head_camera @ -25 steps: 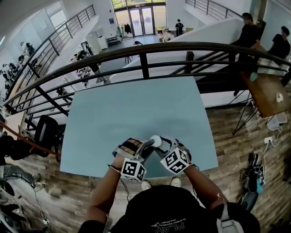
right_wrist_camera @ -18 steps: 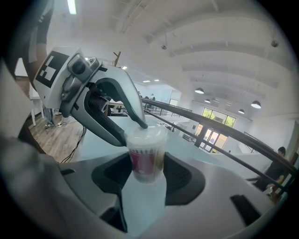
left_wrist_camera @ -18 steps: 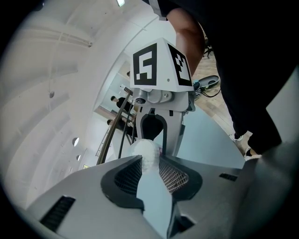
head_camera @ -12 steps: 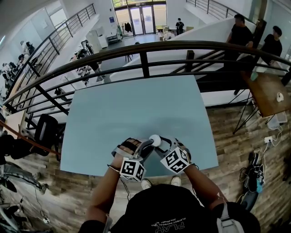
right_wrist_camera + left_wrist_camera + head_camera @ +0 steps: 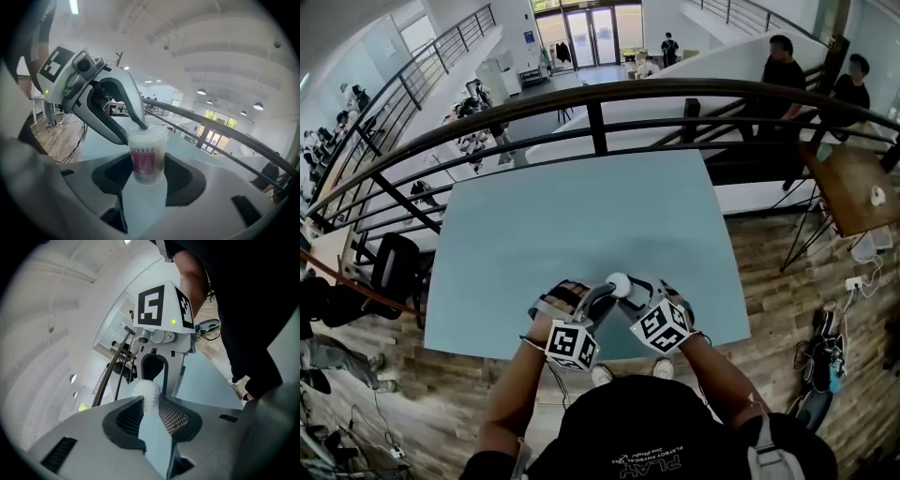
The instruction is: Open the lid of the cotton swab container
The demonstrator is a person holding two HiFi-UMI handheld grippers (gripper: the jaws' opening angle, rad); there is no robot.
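Now, right tool (image 5: 146, 164) clamps the cotton swab container (image 5: 145, 152); left tool (image 5: 149, 403), jaws just closing, pinches its white lid (image 5: 141, 389).

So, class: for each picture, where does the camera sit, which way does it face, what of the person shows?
Head view: on the person's head, facing down at the table; forearms, left tongs and right tongs meet at the cotton swab container.
Left gripper view: on the left tongs, facing the person's arm; jaws have just been closing on the lid.
Right gripper view: on the right tongs, facing the railing; jaws clamp the container; little of the person shows.
Shared: both gripper views show the opposite tongs.
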